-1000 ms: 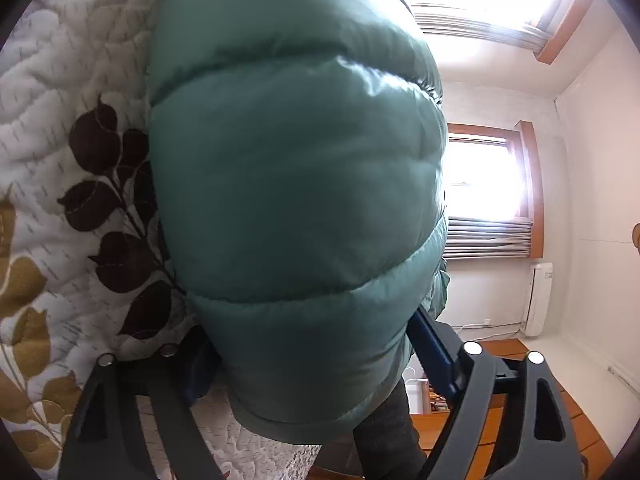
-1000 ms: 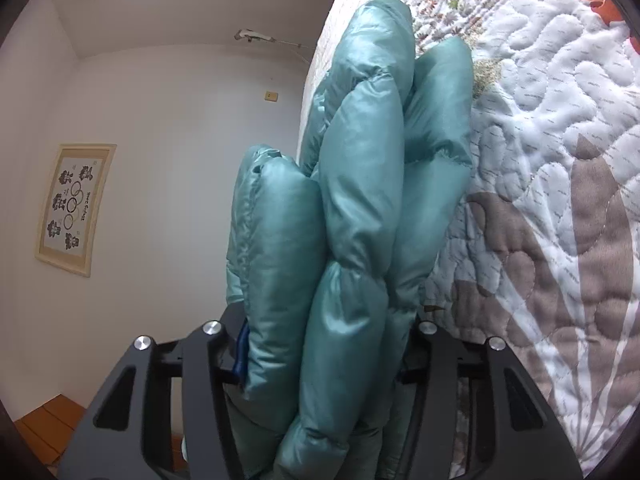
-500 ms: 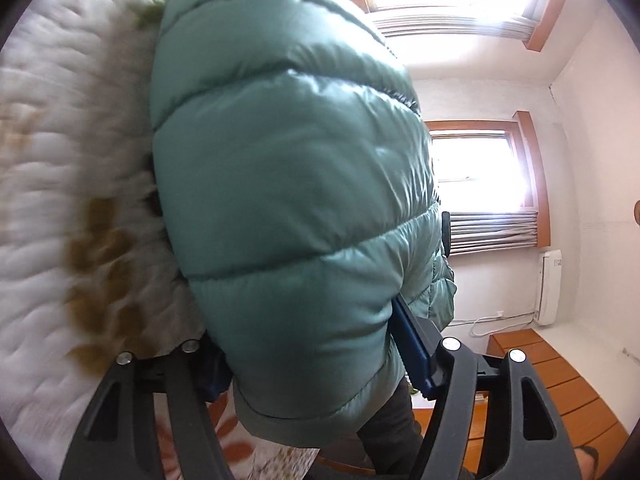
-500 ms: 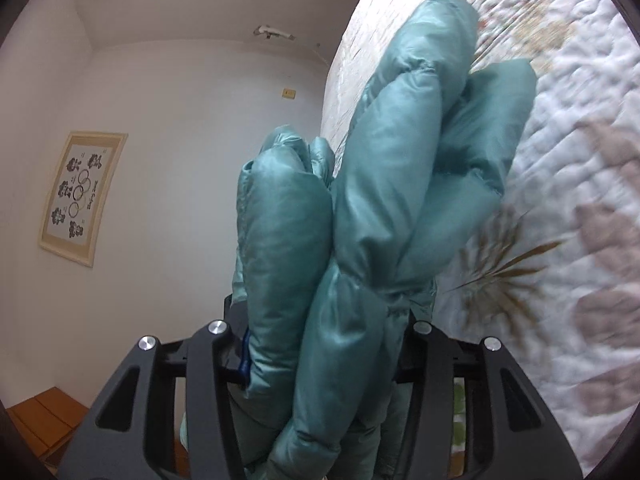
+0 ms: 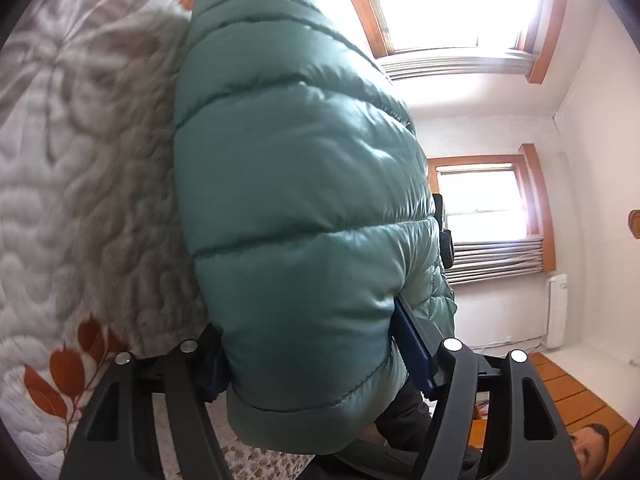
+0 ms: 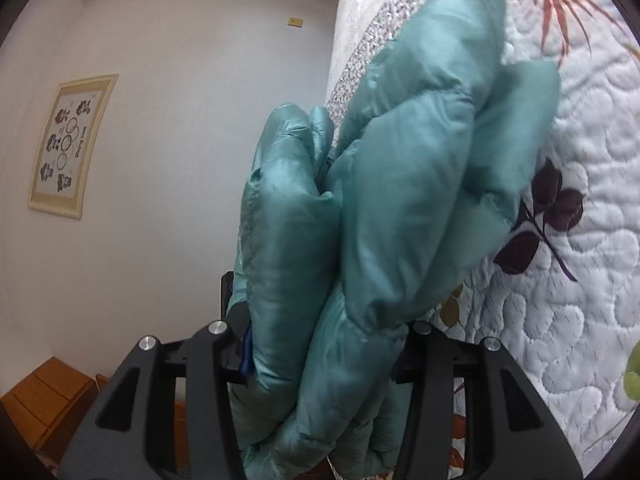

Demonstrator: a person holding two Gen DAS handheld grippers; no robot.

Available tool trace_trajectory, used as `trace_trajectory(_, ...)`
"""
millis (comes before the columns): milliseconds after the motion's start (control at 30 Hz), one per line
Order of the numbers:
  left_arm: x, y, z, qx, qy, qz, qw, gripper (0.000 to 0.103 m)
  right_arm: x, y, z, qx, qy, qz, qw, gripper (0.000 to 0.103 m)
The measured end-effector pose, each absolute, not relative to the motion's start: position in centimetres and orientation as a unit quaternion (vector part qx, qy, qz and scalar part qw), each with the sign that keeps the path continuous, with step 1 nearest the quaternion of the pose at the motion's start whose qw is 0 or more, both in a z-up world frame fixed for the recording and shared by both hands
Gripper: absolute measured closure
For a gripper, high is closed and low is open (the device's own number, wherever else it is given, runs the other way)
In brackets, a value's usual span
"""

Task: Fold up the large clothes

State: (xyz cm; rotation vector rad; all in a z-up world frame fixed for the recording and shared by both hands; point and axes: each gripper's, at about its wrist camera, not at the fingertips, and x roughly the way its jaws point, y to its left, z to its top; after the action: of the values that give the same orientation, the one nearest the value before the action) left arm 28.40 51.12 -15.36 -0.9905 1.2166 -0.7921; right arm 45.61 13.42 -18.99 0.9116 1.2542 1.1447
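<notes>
Puffer jacket (image 5: pixel 296 208), held above the quilted bedspread (image 5: pixel 60 184) and pinched thickly by both the left gripper (image 5: pixel 320 360) and the right gripper (image 6: pixel 328 344), is best lowered evenly so its bunched layers are laid flat.

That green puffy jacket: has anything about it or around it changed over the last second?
The quilt pattern behind the puffy jacket has slid: dark leaves gave way to orange ones beside the left hand-held gripper, and dark leaves came into the right hand-held gripper's view. So both are carrying the jacket across the quilt. Nothing was let go: each stays clamped on thick folds.
</notes>
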Motion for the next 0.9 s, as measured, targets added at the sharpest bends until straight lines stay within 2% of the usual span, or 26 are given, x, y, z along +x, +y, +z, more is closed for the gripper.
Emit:
trace_trajectory(100, 28.5, 50.8, -17.2, -0.443, 0.534, -0.346, 0.632, 0.027, 45.7, 13.0, -20.2, 0.387, 0.545, 0.475, 0.572, 0.056)
trace_trajectory(167, 28.5, 51.4, -18.1, -0.452, 0.531, -0.345, 0.628, 0.02, 45.8, 12.2, -21.0, 0.383, 0.551, 0.465, 0.578, 0.049)
trace_trajectory(233, 28.3, 51.6, -17.8, -0.444, 0.535, -0.335, 0.636, 0.014, 45.7, 11.8, -20.5, 0.369, 0.553, 0.457, 0.591, 0.022)
trace_trajectory(267, 28.0, 52.2, -17.3, -0.438, 0.537, -0.323, 0.645, 0.012, 45.4, 11.9, -20.1, 0.367, 0.553, 0.456, 0.592, 0.019)
trace_trajectory(367, 26.4, 55.3, -14.0, -0.424, 0.505, -0.28, 0.697, 0.011, 45.2, 9.4, -17.6, 0.352, 0.534, 0.447, 0.626, 0.019)
trace_trajectory(467, 24.2, 57.8, -8.4, -0.394, 0.437, -0.226, 0.777, 0.01, 44.5, 6.4, -13.0, 0.314, 0.48, 0.418, 0.704, 0.029)
trace_trajectory(500, 23.7, 57.3, -7.0, -0.388, 0.423, -0.252, 0.779, 0.01, 44.3, 6.0, -11.8, 0.308, 0.468, 0.42, 0.714, 0.04)
trace_trajectory(567, 23.5, 54.1, -4.9, -0.379, 0.41, -0.325, 0.763, 0.01, 43.6, 6.0, -9.0, 0.276, 0.434, 0.426, 0.744, 0.048)
trace_trajectory(633, 24.5, 49.8, -4.1, -0.392, 0.404, -0.416, 0.714, 0.01, 43.5, 7.4, -7.6, 0.24, 0.421, 0.434, 0.759, 0.065)
trace_trajectory(733, 25.7, 44.5, -4.4, -0.412, 0.401, -0.496, 0.651, 0.01, 42.7, 10.7, -7.5, 0.183, 0.421, 0.446, 0.769, 0.077)
trace_trajectory(833, 26.9, 41.8, -6.9, -0.411, 0.426, -0.493, 0.637, 0.01, 43.2, 12.8, -9.3, 0.161, 0.44, 0.43, 0.772, 0.082)
trace_trajectory(900, 27.2, 41.2, -9.4, -0.412, 0.453, -0.475, 0.632, 0.016, 43.8, 12.9, -11.0, 0.17, 0.455, 0.421, 0.766, 0.089)
